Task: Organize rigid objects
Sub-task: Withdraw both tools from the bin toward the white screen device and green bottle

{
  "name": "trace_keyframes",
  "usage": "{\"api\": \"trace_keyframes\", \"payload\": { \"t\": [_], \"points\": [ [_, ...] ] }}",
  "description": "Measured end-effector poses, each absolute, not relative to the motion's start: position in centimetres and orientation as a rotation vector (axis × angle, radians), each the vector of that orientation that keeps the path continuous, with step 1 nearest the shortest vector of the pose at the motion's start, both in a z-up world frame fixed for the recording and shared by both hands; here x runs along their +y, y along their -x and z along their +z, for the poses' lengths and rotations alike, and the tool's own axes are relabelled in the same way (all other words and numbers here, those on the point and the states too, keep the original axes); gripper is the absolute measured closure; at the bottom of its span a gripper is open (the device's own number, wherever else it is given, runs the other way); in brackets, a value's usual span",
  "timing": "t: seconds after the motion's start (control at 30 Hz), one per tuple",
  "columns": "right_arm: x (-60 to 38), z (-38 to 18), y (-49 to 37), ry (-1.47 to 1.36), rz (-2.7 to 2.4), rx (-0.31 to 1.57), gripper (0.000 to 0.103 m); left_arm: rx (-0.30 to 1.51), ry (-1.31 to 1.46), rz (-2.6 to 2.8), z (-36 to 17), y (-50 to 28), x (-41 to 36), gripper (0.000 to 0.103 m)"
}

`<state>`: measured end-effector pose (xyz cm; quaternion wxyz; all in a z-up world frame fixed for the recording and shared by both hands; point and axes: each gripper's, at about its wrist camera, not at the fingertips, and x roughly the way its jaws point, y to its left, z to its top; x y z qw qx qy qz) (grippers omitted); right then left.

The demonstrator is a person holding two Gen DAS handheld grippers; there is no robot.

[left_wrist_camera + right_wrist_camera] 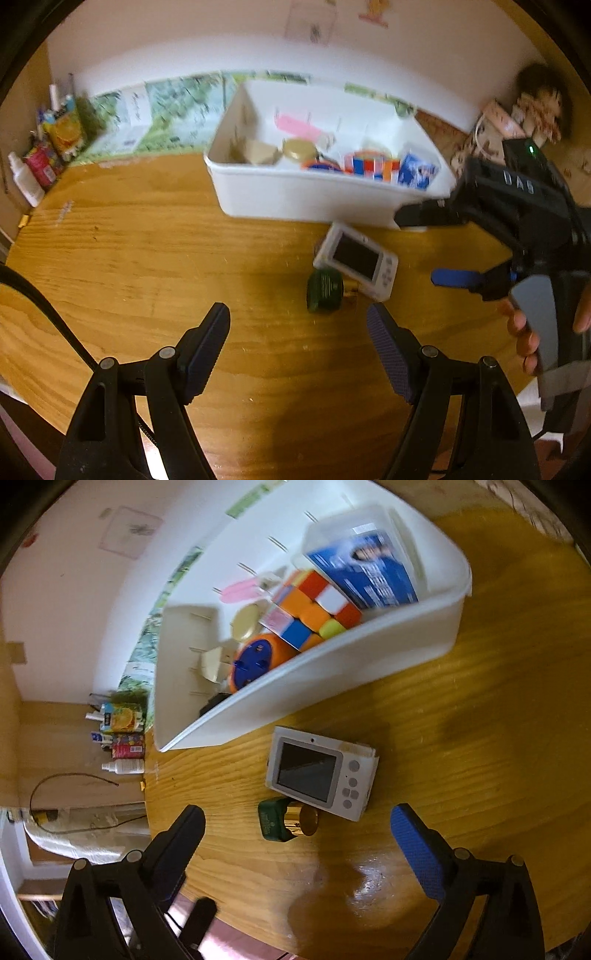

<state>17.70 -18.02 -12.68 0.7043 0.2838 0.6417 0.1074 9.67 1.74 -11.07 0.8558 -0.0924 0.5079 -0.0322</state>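
Note:
A white digital camera (356, 260) (317, 771) lies screen-up on the wooden table, just in front of a white bin (295, 192) (332, 668). A small green jar with a gold end (325, 291) (286, 821) lies on its side against the camera. The bin holds a colour cube (373, 166) (314, 605), a blue box (417, 171) (369, 572), an orange and blue plug (258, 657) and a gold lid (299, 149). My left gripper (297, 309) is open above the table, short of the jar. My right gripper (298, 812) (424, 247) stands wide open over the jar and camera, holding nothing.
Bottles and bright packets (44, 155) (122, 734) crowd the table's far left edge by the wall. A patterned paper bag (491, 129) stands at the back right. A hand (524, 332) grips the right gripper's handle. Bare wood stretches left of the camera.

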Motion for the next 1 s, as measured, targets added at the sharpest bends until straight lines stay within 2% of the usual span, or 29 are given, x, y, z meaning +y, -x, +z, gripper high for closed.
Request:
{"api": "trace_keyframes", "payload": {
  "t": [0.37, 1.0],
  "points": [
    [-17.5, -15.8, -20.0, -0.674, 0.142, 1.504, 0.002, 1.195, 0.151, -0.183, -14.5, -13.0, 0.0, 0.021],
    [-16.1, -17.6, -22.0, -0.557, 0.071, 1.569, 0.002, 1.250, 0.148, -0.297, -17.3, -17.0, -1.3, 0.023]
  ]
}}
